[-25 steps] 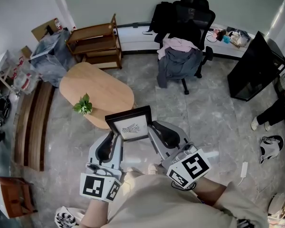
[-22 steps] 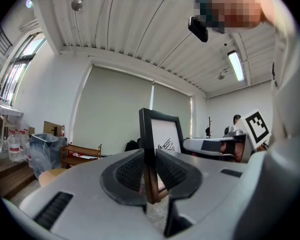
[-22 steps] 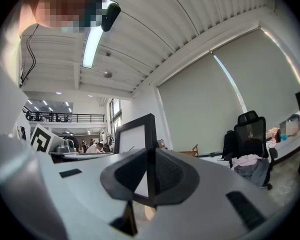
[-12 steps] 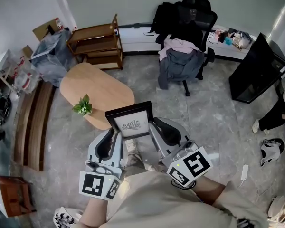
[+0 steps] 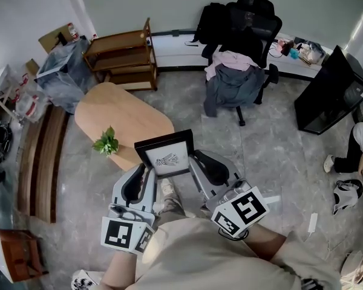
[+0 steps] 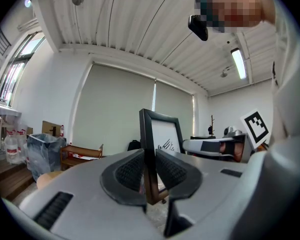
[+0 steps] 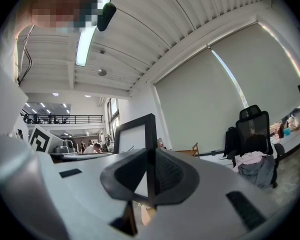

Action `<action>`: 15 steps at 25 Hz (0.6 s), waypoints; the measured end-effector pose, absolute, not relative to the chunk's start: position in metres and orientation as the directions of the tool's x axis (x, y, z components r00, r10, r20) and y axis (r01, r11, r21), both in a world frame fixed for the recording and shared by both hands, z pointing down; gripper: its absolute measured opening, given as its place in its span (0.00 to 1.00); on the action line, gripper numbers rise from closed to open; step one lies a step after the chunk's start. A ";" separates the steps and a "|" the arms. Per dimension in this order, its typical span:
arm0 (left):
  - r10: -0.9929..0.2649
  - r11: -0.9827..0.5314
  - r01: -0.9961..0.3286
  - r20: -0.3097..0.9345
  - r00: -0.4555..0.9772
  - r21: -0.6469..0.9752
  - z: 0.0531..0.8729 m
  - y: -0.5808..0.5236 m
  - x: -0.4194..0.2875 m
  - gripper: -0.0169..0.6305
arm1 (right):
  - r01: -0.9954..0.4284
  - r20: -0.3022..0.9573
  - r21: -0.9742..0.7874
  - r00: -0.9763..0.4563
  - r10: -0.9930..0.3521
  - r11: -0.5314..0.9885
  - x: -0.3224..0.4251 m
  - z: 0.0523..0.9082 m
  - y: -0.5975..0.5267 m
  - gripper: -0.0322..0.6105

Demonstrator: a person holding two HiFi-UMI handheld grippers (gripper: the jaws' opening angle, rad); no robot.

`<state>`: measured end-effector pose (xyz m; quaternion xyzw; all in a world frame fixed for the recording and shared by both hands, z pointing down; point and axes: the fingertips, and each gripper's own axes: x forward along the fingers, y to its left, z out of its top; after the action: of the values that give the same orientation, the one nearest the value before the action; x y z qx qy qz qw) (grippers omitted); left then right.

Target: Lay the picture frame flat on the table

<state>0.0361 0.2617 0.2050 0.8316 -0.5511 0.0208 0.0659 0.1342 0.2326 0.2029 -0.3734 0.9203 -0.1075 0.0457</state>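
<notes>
Your left hand-held gripper point(image 5: 146, 175) and your right hand-held gripper point(image 5: 195, 165) each grip one side of the picture frame point(image 5: 165, 156) in the head view, left on its left edge and right on its right edge. You hold the frame up in the air in front of your body, with its glass face and the small dark drawing turned toward you. It is over the grey floor, just off the near rounded end of the oval wooden worktop point(image 5: 124, 113), and does not rest on it. A small green plant point(image 5: 106, 142) stands on the worktop near that end, just left of the frame. An office chair point(image 5: 245, 35) draped with clothes stands well apart, at the far wall.

In the left gripper view, the left hand-held gripper point(image 6: 149, 171) has its two dark ribbed pads pressed against the frame's dark edge point(image 6: 147, 154), one on each face. The frame stands upright between them and rises above the pads. The right hand-held gripper point(image 6: 215, 146) shows beyond it on the frame's far side.

In the right gripper view, the right hand-held gripper point(image 7: 150, 176) is clamped the same way, with its pads closed on the frame's black edge point(image 7: 151, 139). The white picture face lies to the left of the jaws.
</notes>
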 end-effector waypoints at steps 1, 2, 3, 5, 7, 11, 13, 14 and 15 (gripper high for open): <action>-0.913 -0.385 -0.919 0.111 0.393 0.089 0.207 0.254 0.032 0.13 | -0.678 0.001 -0.233 -0.717 -0.697 0.697 0.130 0.205 0.224 0.11; -0.912 -0.384 -0.918 0.115 0.393 0.095 0.209 0.245 0.028 0.13 | -0.680 0.006 -0.235 -0.716 -0.698 0.695 0.125 0.207 0.215 0.11; -0.912 -0.382 -0.918 0.119 0.393 0.105 0.210 0.234 0.023 0.13 | -0.681 0.011 -0.236 -0.715 -0.699 0.693 0.120 0.208 0.205 0.11; -0.909 -0.383 -0.916 0.129 0.397 0.120 0.212 0.212 0.012 0.13 | -0.685 0.023 -0.239 -0.713 -0.701 0.688 0.110 0.210 0.182 0.11; -0.904 -0.387 -0.913 0.141 0.403 0.128 0.215 0.189 0.001 0.13 | -0.689 0.038 -0.241 -0.710 -0.703 0.683 0.099 0.212 0.160 0.11; -0.895 -0.393 -0.907 0.164 0.415 0.153 0.223 0.144 -0.023 0.13 | -0.698 0.071 -0.255 -0.703 -0.707 0.669 0.075 0.219 0.115 0.11; -0.890 -0.396 -0.903 0.174 0.421 0.165 0.225 0.121 -0.037 0.13 | -0.701 0.086 -0.261 -0.701 -0.708 0.663 0.061 0.222 0.093 0.11; -0.888 -0.396 -0.902 0.178 0.424 0.169 0.226 0.108 -0.044 0.13 | -0.703 0.093 -0.260 -0.701 -0.707 0.662 0.054 0.223 0.081 0.11; -0.886 -0.397 -0.902 0.184 0.425 0.172 0.227 0.096 -0.052 0.13 | -0.705 0.099 -0.257 -0.700 -0.707 0.661 0.046 0.223 0.069 0.11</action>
<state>-0.0516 0.0962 0.2269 0.8352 -0.5352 0.0311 0.1230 0.0465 0.0695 0.2231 -0.3874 0.9113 -0.1391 0.0047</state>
